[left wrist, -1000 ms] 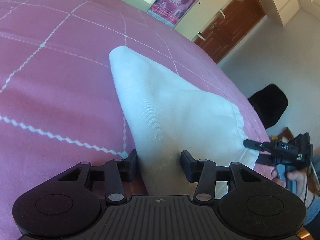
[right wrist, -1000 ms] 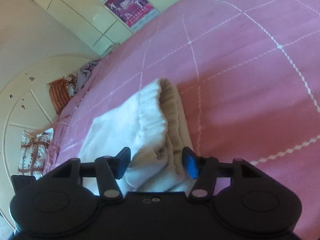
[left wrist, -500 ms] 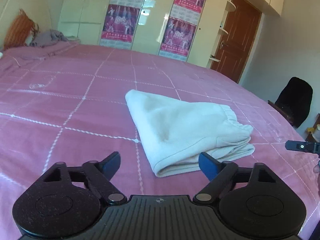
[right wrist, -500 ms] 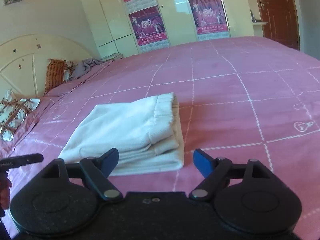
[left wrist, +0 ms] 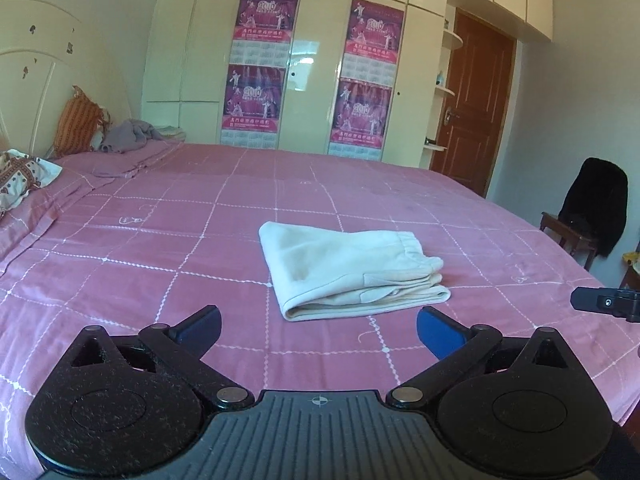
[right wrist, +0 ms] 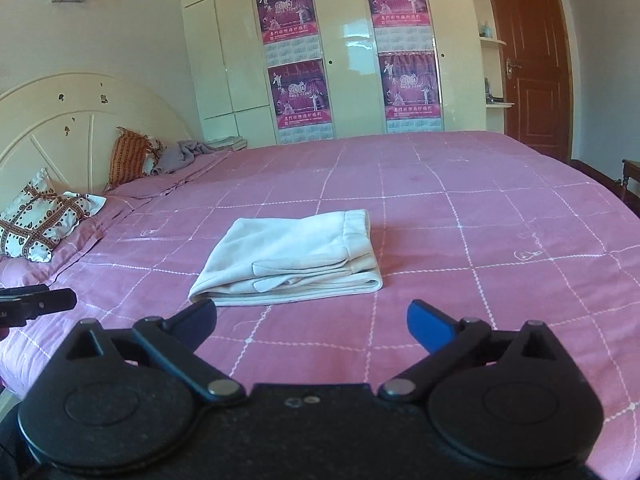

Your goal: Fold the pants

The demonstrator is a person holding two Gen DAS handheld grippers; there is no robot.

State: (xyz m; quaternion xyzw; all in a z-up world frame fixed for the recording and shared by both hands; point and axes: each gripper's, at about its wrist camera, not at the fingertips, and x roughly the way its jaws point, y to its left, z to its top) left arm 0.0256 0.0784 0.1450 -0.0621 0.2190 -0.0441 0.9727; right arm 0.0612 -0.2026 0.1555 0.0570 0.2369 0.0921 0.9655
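cream cotton pants [left wrist: 352, 268]: folded stack on pink quilted bedspread [left wrist: 160, 240] | left gripper [left wrist: 319, 330], right gripper [right wrist: 312, 326]: jaws just opening, released, empty, clear of stack | folding looks done

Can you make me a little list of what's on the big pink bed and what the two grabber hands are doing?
bed: pink bedspread with white grid lines
pants: white pants, folded into a flat stack, lying near the middle of the bed
left gripper: left gripper open, jaws have just been opening, nothing between them, apart from the pants
right gripper: right gripper open, jaws have just been opening, nothing between them, apart from the pants
pillows: patterned pillow and orange pillow by the headboard
behind bed: cream wardrobe with pink posters
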